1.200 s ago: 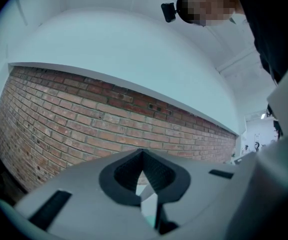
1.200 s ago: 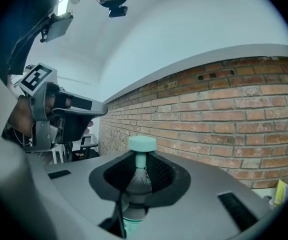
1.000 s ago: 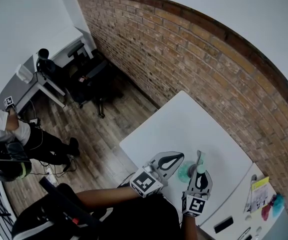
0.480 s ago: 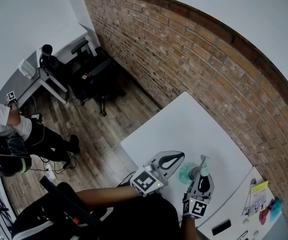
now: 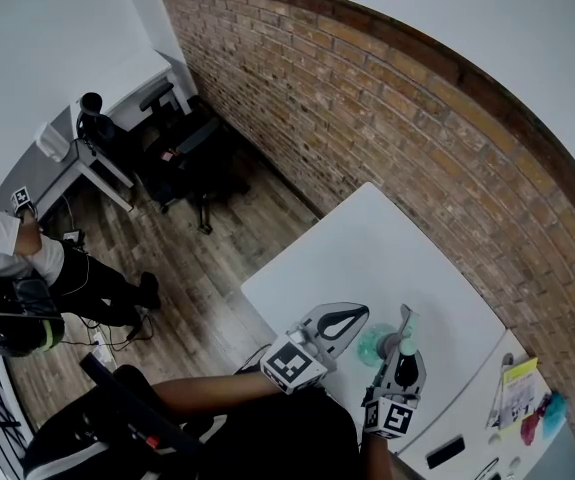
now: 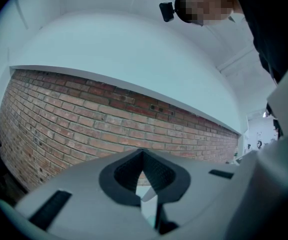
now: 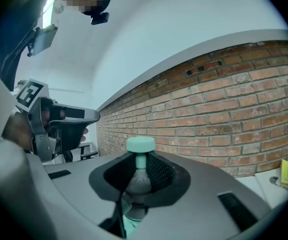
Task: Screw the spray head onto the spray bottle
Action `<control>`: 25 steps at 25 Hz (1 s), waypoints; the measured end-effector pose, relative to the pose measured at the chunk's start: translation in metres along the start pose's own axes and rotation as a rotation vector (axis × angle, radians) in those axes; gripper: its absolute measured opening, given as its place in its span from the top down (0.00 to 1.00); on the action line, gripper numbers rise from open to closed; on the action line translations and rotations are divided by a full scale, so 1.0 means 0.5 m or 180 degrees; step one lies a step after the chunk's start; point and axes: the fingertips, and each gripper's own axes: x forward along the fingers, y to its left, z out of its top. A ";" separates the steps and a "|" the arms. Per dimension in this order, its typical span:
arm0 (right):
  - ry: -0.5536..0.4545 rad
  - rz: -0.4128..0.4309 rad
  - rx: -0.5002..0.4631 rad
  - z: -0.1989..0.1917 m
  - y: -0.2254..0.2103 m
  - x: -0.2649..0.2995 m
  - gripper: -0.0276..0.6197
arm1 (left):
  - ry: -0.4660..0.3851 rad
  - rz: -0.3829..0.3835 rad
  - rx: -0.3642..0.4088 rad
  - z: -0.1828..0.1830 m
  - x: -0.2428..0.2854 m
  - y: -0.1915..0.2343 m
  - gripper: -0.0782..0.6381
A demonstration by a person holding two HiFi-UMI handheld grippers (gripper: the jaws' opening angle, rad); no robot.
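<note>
Spray head (image 5: 408,319) clamped above the teal spray bottle (image 5: 373,344), over a white counter (image 5: 367,248).

Head view: the left gripper (image 5: 357,316) and right gripper (image 5: 403,340) sit side by side above the smooth counter, and the round, translucent spray bottle shows between them, with the spray head at the right fingers' tips. Left gripper view: the grey fingers (image 6: 161,176) with ribbed pads are drawn together, and only a thin pale sliver shows in the gap, nothing identifiable held. Right gripper view: the fingers are closed on the spray head's grey collar, its flat teal cap on a thin stem above and the teal bottle body below. The left gripper stands apart at the left, before a rough brick wall (image 7: 224,114).
</note>
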 end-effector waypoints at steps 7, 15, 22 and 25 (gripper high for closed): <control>-0.0076 0.0010 -0.0047 -0.008 0.007 -0.010 0.86 | 0.0011 -0.0054 0.0077 -0.008 -0.004 -0.003 0.89; -0.0042 0.0019 -0.0096 -0.011 0.012 -0.013 0.86 | 0.0008 -0.0098 0.0111 -0.012 -0.015 -0.008 0.89; -0.0011 0.0038 0.0030 -0.005 0.017 -0.027 0.75 | 0.0030 -0.0161 0.0089 -0.015 -0.019 -0.026 0.89; 0.0005 0.0060 -0.0074 -0.003 0.022 -0.035 0.72 | 0.0055 -0.0190 0.0093 -0.027 -0.022 -0.029 0.89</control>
